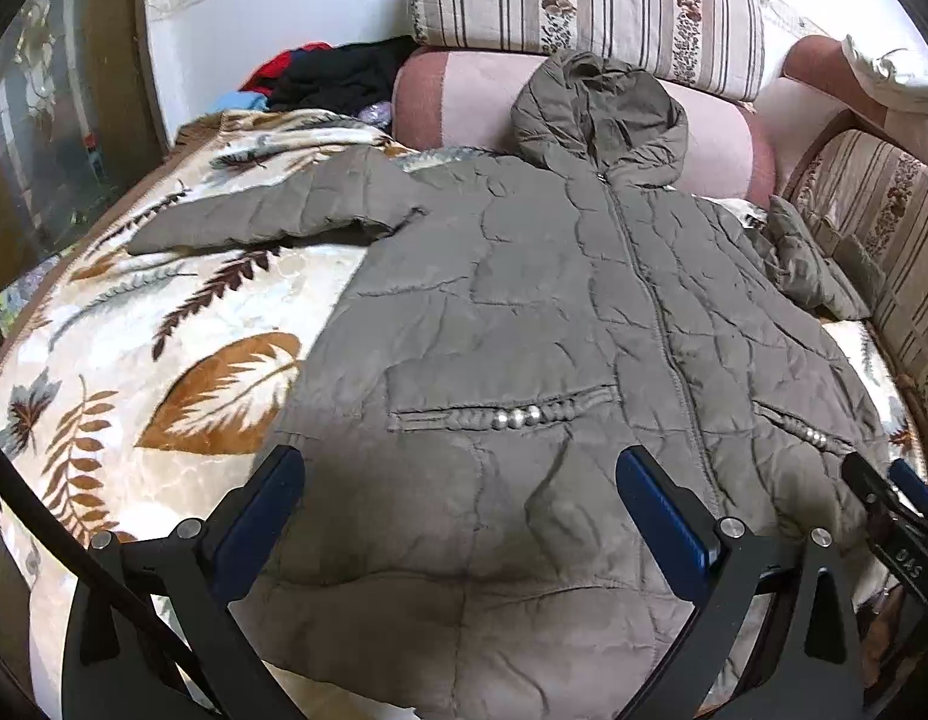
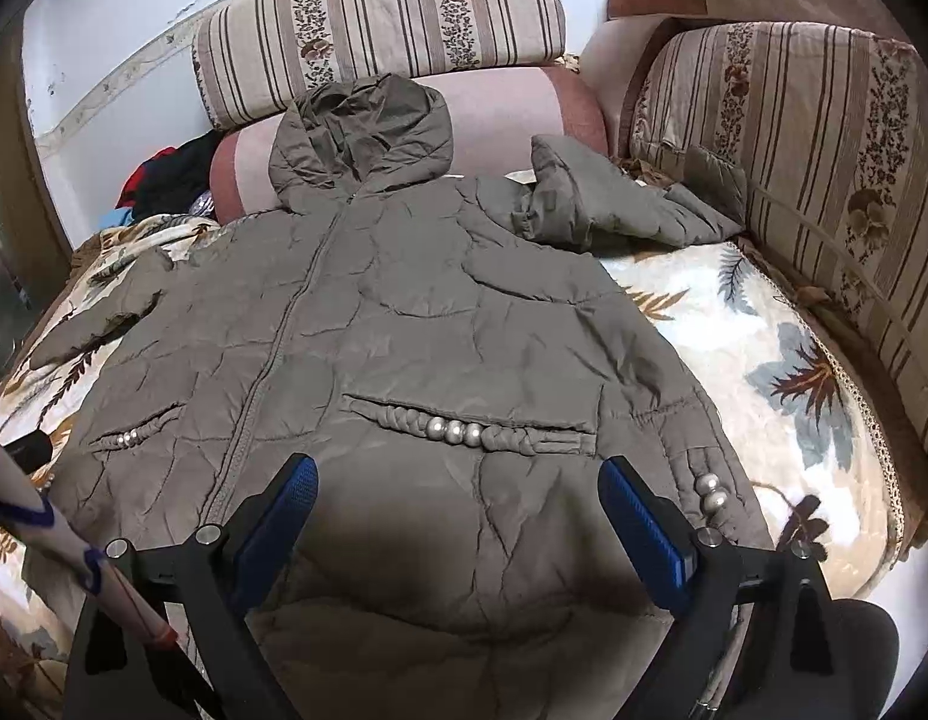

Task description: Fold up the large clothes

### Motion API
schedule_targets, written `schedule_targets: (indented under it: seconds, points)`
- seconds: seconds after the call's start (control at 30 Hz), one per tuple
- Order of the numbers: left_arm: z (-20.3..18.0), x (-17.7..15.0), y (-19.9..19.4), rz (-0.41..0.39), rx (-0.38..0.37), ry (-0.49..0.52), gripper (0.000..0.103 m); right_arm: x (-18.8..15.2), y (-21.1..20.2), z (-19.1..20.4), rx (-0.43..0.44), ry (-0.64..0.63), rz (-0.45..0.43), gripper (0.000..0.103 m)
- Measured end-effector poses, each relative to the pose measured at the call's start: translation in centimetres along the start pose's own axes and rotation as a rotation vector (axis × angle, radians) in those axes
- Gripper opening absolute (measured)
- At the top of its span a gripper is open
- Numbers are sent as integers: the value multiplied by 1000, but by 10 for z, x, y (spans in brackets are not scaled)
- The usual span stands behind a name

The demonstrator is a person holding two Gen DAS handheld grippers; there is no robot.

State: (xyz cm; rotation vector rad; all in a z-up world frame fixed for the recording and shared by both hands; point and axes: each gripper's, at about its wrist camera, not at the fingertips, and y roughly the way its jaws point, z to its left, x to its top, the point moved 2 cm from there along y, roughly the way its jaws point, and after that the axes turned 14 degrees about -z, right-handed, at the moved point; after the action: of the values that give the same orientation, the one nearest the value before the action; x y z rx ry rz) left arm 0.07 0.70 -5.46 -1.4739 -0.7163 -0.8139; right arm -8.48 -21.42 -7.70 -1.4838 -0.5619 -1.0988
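An olive quilted hooded jacket (image 1: pixel 523 312) lies front up and zipped on a leaf-patterned blanket, hood toward the far cushions; it also shows in the right wrist view (image 2: pixel 404 324). Its left sleeve (image 1: pixel 254 216) stretches out to the left. Its right sleeve (image 2: pixel 613 204) lies crumpled toward the right cushions. My left gripper (image 1: pixel 461 480) is open and empty, just above the jacket's lower left part. My right gripper (image 2: pixel 458 486) is open and empty over the lower right part, below the pearl-trimmed pocket (image 2: pixel 464 429). The right gripper's tip shows at the edge of the left wrist view (image 1: pixel 895 492).
The leaf-patterned blanket (image 1: pixel 164 360) covers a sofa seat. Striped floral cushions (image 2: pixel 793 180) line the back and right side. A pink bolster (image 1: pixel 464 102) lies under the hood. A pile of dark and red clothes (image 1: pixel 326 78) sits at the far left.
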Motion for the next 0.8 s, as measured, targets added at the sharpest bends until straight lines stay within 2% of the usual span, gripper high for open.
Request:
schedule_targets:
  seconds: [0.3,0.43,0.57,0.63,0.73,0.8]
  points:
    - [-3,-1,1,-12,-4,28,103,2,-2,-4,-19,-12,-28,97]
    - [-3,-1,3,9,-21,17,103,13,-22,-33,-34,-8,-50,97]
    - [-3,0,3,11,-38,0,103,34,-42,-67,40,-58,28,97]
    - [-3,-3,5,14,-47,-8,103,49,-50,-80,16,-143,51,97]
    - [-5,-8,18,81,-62,-12,103,62,-54,-85,-21,-208,9,97]
    - [-4,-7,21,94,-68,-22,103,57,-44,-79,-1,-153,-5,97]
